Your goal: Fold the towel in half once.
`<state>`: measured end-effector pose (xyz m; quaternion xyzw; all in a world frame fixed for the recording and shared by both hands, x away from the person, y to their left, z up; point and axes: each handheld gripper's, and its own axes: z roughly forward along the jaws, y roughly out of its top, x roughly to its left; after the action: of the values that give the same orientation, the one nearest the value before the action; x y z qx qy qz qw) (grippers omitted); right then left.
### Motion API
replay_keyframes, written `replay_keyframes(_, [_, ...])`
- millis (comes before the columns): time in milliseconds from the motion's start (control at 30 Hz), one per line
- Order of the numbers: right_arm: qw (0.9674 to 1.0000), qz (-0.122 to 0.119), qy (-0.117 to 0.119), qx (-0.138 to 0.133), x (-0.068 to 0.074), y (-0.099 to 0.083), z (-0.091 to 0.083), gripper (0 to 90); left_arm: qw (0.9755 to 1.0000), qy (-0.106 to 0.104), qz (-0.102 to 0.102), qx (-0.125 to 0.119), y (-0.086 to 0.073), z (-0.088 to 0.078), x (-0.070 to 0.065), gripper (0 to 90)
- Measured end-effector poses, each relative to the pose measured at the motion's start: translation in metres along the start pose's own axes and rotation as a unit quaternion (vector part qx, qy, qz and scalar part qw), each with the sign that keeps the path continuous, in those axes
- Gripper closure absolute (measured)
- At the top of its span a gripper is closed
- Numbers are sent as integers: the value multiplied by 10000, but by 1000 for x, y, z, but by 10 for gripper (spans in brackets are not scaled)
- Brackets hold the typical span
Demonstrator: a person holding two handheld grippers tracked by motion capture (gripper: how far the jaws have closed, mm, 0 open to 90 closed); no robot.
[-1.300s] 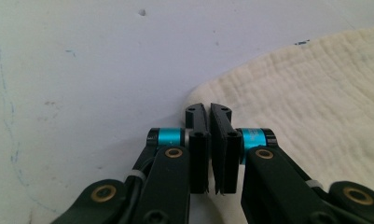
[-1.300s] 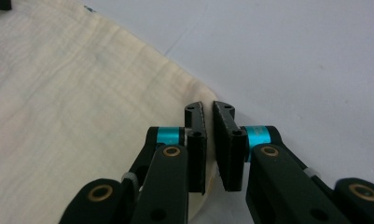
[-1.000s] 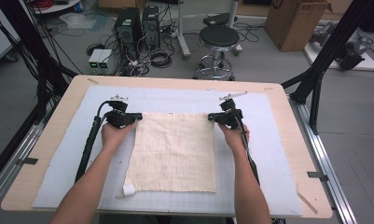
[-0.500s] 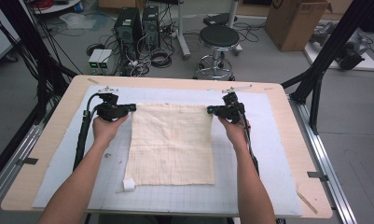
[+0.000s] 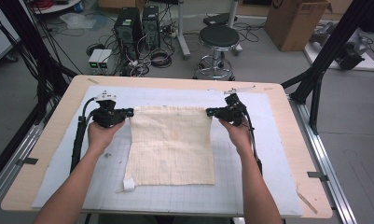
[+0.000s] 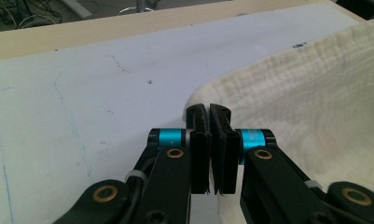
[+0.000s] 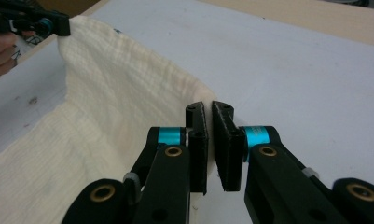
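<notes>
Cloth far corners in left claw & right claw.

I see even, diffuse overhead light and soft shadows in the high view. My gripper views blur close up; no glare

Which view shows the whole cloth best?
The high view: the cloth shows edge to edge on the mat, far corners pinched by the left gripper and right gripper, a white tag at the near left corner. The left gripper view gives just the corner at its jaws; the right gripper view shows the far edge sagging.
</notes>
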<state>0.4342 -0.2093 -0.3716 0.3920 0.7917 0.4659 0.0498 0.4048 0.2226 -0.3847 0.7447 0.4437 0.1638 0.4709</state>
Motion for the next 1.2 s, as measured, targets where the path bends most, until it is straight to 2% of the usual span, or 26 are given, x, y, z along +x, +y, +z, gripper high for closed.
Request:
replay_keyframes(200, [9998, -48, 164, -90, 5, -3, -13, 849, 9995, -210, -154, -153, -5, -10, -2, 863])
replay_keyframes(433, [9993, -170, 336, -8, 16, -5, -19, 849, 9993, -303, -77, -213, -12, -21, -7, 864])
replay_keyframes(533, [9990, -218, 385, -72, 21, -6, -22, 849, 9991, -340, -65, -260, -14, -24, -9, 864])
replay_keyframes(567, [9986, -245, 415, -197, 22, -8, -24, 849, 9990, -359, -20, -247, -18, -27, -11, 864])
replay_keyframes(733, [9980, -183, 550, -256, 23, -24, -29, 849, 9985, -487, -32, -254, -29, -33, -14, 864])
replay_keyframes(767, [9981, -123, 582, -137, 24, -27, -29, 850, 9984, -518, -3, -223, -31, -34, -16, 864])
replay_keyframes(933, [9976, -199, 635, -170, 31, -40, -34, 851, 9974, -675, -20, -256, -40, -41, -20, 865])
replay_keyframes(1100, [9970, -292, 701, -148, 35, -51, -35, 850, 9971, -736, 95, -155, -48, -48, -25, 865])
replay_keyframes(1200, [9970, -255, 724, -76, 37, -57, -35, 850, 9968, -773, 176, -107, -52, -51, -29, 864])
